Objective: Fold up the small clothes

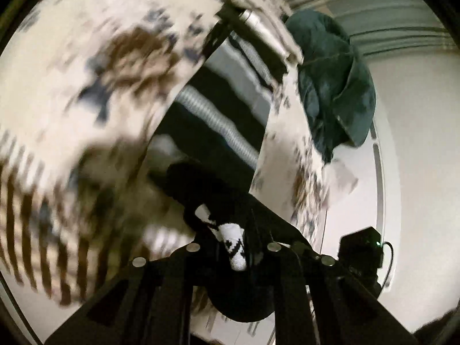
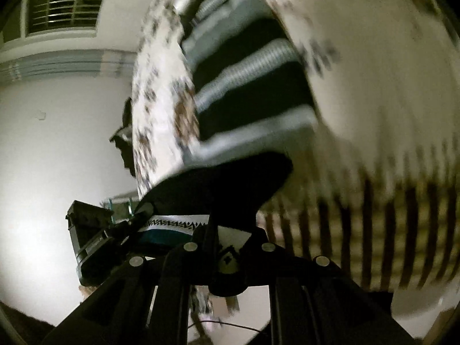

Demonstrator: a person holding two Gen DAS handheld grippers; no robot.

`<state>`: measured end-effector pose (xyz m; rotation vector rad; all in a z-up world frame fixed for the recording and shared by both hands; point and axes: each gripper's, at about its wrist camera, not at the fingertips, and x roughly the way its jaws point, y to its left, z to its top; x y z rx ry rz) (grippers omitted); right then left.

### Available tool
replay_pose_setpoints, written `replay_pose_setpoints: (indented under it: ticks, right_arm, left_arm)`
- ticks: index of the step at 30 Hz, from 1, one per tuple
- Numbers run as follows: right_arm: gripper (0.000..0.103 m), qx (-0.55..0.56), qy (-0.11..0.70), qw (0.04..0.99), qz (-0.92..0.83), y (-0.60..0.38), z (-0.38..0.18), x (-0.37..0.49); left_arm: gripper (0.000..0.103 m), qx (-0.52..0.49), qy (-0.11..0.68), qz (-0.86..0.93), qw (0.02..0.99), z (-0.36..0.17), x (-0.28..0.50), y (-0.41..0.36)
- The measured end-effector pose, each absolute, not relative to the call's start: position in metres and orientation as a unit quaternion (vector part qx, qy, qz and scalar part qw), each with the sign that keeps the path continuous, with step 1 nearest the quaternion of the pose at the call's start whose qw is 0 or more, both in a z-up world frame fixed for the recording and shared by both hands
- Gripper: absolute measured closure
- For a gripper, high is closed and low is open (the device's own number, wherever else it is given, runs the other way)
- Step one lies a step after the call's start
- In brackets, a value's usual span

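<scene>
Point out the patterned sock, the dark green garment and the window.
patterned sock (image 1: 234, 247), left wrist view, white cuff between the jaws.
dark green garment (image 1: 330, 86), left wrist view, its bunched middle.
window (image 2: 67, 5), right wrist view, barred pane.

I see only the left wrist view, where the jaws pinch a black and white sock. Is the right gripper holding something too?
Observer: Yes. The right gripper is shut on a black sock.
Operator: Has this sock any pattern?
Observer: A white zigzag band runs along it, with a teal stripe below.
Operator: What is behind, at the far left?
Observer: A window with blinds, high on the wall.
</scene>
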<state>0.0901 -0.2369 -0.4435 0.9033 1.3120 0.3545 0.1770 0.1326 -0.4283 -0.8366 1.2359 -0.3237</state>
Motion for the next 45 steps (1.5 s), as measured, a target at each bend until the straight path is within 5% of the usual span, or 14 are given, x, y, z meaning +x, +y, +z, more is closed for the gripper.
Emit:
replay_pose_setpoints:
  ticks: [7, 18, 20, 22, 23, 25, 33, 35, 36, 37, 39, 42, 44, 45]
  right_arm:
    - [0.091, 0.375, 0.551, 0.735, 0.125, -0.259, -0.420, 0.237]
    - [0.091, 0.388, 0.558, 0.731, 0.062, -0.280, -0.476, 0.470]
    - [0.086, 0.414, 0.563, 0.712, 0.069, -0.285, -0.490, 0.501]
    - [0.059, 0.422, 0.566, 0.703, 0.089, -0.288, -0.495, 0.516]
    - [0.050, 0.420, 0.552, 0.713, 0.099, -0.290, -0.492, 0.517]
    - [0.032, 0.393, 0.538, 0.739, 0.100, -0.293, -0.484, 0.511]
    - [0.031, 0.257, 0.618, 0.740, 0.066, -0.271, -0.529, 0.521]
    - [0.043, 0.247, 0.619, 0.742, 0.070, -0.262, -0.539, 0.534]
    - [0.071, 0.244, 0.615, 0.746, 0.069, -0.258, -0.543, 0.542]
    - [0.077, 0.247, 0.613, 0.748, 0.062, -0.256, -0.546, 0.553]
    - [0.077, 0.248, 0.604, 0.758, 0.023, -0.259, -0.547, 0.568]
    - [0.075, 0.260, 0.614, 0.745, -0.018, -0.270, -0.549, 0.577]
    - [0.059, 0.307, 0.623, 0.719, 0.009, -0.281, -0.551, 0.567]
    - [0.041, 0.326, 0.623, 0.711, 0.025, -0.286, -0.549, 0.558]
  left_arm:
    - [0.092, -0.377, 0.540, -0.154, 0.737, -0.433, 0.329, 0.122]
    - [0.090, -0.389, 0.580, -0.144, 0.701, -0.508, 0.546, 0.126]
    - [0.064, -0.425, 0.585, -0.145, 0.675, -0.523, 0.565, 0.134]
    - [0.030, -0.484, 0.560, -0.160, 0.653, -0.531, 0.568, 0.147]
    - [0.028, -0.506, 0.545, -0.159, 0.649, -0.532, 0.565, 0.154]
    - [0.028, -0.527, 0.525, -0.155, 0.650, -0.533, 0.557, 0.167]
    - [0.028, -0.267, 0.583, -0.136, 0.755, -0.528, 0.570, 0.132]
    - [0.037, -0.201, 0.593, -0.136, 0.768, -0.535, 0.586, 0.113]
    - [0.051, -0.184, 0.586, -0.144, 0.776, -0.537, 0.595, 0.107]
    - [0.072, -0.176, 0.584, -0.142, 0.779, -0.539, 0.604, 0.104]
    - [0.072, -0.175, 0.596, -0.126, 0.774, -0.546, 0.621, 0.108]
    - [0.053, -0.236, 0.611, -0.122, 0.745, -0.550, 0.625, 0.127]
    - [0.030, -0.281, 0.594, -0.136, 0.742, -0.541, 0.605, 0.144]
    - [0.028, -0.304, 0.584, -0.147, 0.738, -0.536, 0.590, 0.153]
